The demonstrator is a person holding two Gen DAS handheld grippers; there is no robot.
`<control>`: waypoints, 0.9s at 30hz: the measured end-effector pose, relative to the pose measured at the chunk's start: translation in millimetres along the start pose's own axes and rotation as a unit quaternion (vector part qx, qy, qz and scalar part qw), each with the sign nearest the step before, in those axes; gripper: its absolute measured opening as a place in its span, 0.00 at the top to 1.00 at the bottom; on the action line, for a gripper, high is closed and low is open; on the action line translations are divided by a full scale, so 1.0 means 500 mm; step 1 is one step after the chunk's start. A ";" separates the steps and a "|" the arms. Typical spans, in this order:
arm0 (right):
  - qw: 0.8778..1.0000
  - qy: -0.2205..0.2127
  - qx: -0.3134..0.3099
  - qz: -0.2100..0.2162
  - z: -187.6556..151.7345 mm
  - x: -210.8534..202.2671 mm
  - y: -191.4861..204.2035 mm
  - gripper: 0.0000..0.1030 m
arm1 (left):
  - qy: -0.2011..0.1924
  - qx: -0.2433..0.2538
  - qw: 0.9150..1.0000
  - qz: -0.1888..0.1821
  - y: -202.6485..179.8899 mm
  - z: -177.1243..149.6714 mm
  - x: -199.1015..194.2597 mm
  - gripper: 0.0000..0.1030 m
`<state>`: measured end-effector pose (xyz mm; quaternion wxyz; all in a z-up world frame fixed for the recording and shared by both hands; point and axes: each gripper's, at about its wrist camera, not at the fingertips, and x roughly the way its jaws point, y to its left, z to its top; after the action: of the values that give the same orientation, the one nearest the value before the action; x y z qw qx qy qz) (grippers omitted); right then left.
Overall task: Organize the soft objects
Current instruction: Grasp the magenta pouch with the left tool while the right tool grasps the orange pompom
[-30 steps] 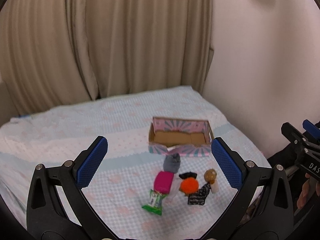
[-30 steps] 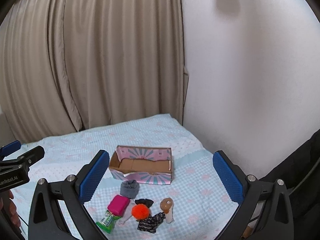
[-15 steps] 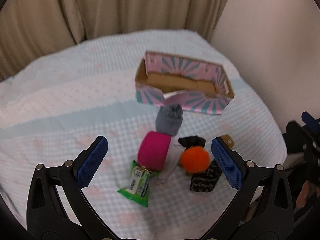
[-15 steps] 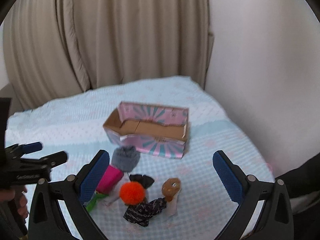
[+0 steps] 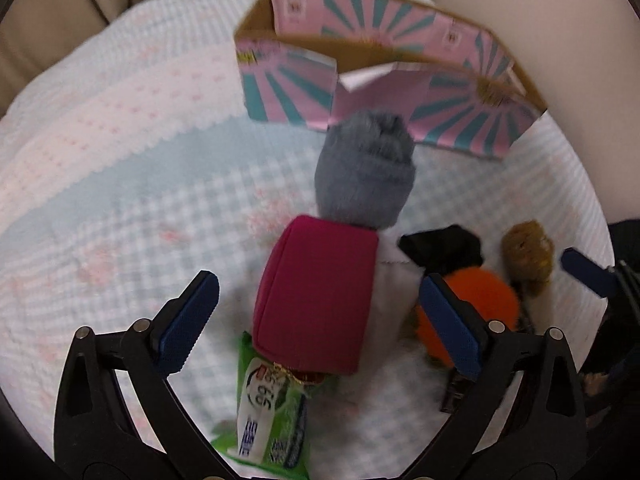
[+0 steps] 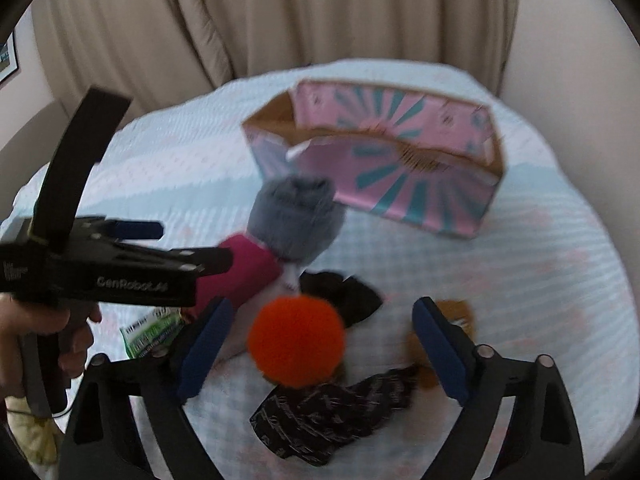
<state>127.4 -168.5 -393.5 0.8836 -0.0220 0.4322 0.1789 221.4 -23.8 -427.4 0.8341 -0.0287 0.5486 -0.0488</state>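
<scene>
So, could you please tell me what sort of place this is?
Probably a bedroom at home: the items lie on a quilted bedspread, with beige curtains and a plain wall right behind.

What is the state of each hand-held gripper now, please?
Left hand-held gripper: open, holding nothing; the magenta pouch lies between its fingers.
Right hand-held gripper: open, jaws just closing, holding nothing; the orange pom-pom sits between them.

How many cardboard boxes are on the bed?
1. The pink-and-teal cardboard box stands open at the far side of the bed, just behind the grey plush. Others may lie out of view.
</scene>
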 end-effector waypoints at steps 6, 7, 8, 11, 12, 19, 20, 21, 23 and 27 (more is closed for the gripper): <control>0.999 0.035 -0.021 0.016 -0.028 0.086 0.027 0.30 | 0.037 0.011 0.999 -0.022 0.010 0.002 0.074 0.12; 0.999 0.041 -0.025 0.020 -0.034 0.099 0.030 0.33 | 0.040 0.013 0.999 -0.024 0.010 0.003 0.082 0.17; 0.998 0.045 -0.027 0.020 -0.037 0.108 0.033 0.36 | 0.043 0.014 0.999 -0.026 0.009 0.004 0.089 0.19; 0.998 0.056 -0.036 0.018 -0.047 0.138 0.041 0.43 | 0.049 0.021 0.998 -0.031 0.008 0.005 0.106 0.23; 0.998 0.056 -0.039 0.017 -0.047 0.145 0.042 0.46 | 0.048 0.023 0.998 -0.032 0.008 0.005 0.109 0.25; 0.997 0.058 -0.056 0.002 -0.053 0.170 0.050 0.64 | 0.044 0.018 0.998 -0.048 0.024 0.004 0.127 0.44; 0.997 0.060 -0.055 0.000 -0.054 0.173 0.048 0.65 | 0.044 0.016 0.998 -0.051 0.026 0.004 0.127 0.46; 0.997 0.060 -0.054 0.001 -0.055 0.175 0.046 0.65 | 0.042 0.014 0.998 -0.052 0.028 0.005 0.126 0.49; 0.997 0.059 -0.052 0.002 -0.053 0.178 0.044 0.66 | 0.041 0.011 0.998 -0.053 0.033 0.004 0.127 0.51; 0.997 0.058 -0.056 0.003 -0.050 0.174 0.048 0.67 | 0.038 0.008 0.998 -0.050 0.043 -0.003 0.108 0.55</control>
<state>149.4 -125.3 -473.5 0.8535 -0.0808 0.4724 0.2045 242.2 -8.5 -479.5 0.8093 -0.0476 0.5775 -0.0964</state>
